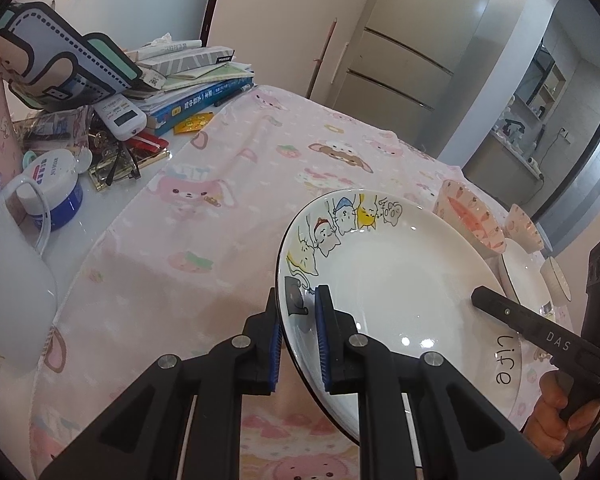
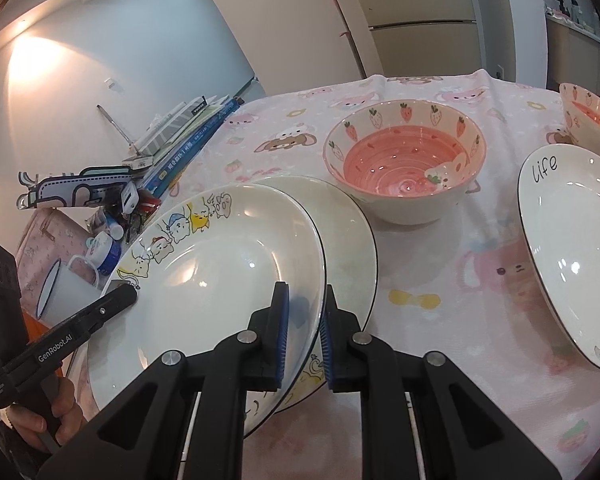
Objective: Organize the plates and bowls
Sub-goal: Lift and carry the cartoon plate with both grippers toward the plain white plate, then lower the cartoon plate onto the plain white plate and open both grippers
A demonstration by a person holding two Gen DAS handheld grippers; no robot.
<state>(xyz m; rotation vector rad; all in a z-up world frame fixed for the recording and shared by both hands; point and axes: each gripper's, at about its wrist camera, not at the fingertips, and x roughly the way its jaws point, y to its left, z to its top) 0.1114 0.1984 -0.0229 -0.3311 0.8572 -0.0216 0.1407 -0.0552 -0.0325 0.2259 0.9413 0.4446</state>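
Pink cartoon-print cloth [image 2: 440,264] covers the table, with a tall fridge [image 1: 412,40] behind it. Both tools are clamped on one cartoon-cat plate [image 2: 220,280]: the left gripper [image 1: 300,336] pinches its rim at about 9 o'clock, the right gripper [image 2: 304,332] pinches the opposite rim at about 3 o'clock, blue pads pressed on either face. That plate sits tilted over a second white plate [image 2: 348,232] that lies under its right edge, so the two overlap. Beyond them at 1 o'clock stands a pink strawberry bowl [image 2: 404,168], just beside the lower plate's rim. Another plate marked "life" [image 2: 572,248] lies at 3 o'clock, apart from the pair, with a smaller strawberry bowl [image 2: 588,116] behind it. Off the cloth at 10 o'clock crowd a stack of books [image 1: 196,80], a white remote [image 1: 120,116], a blue-lidded jar [image 1: 56,188] and a white enamel mug [image 1: 8,272]
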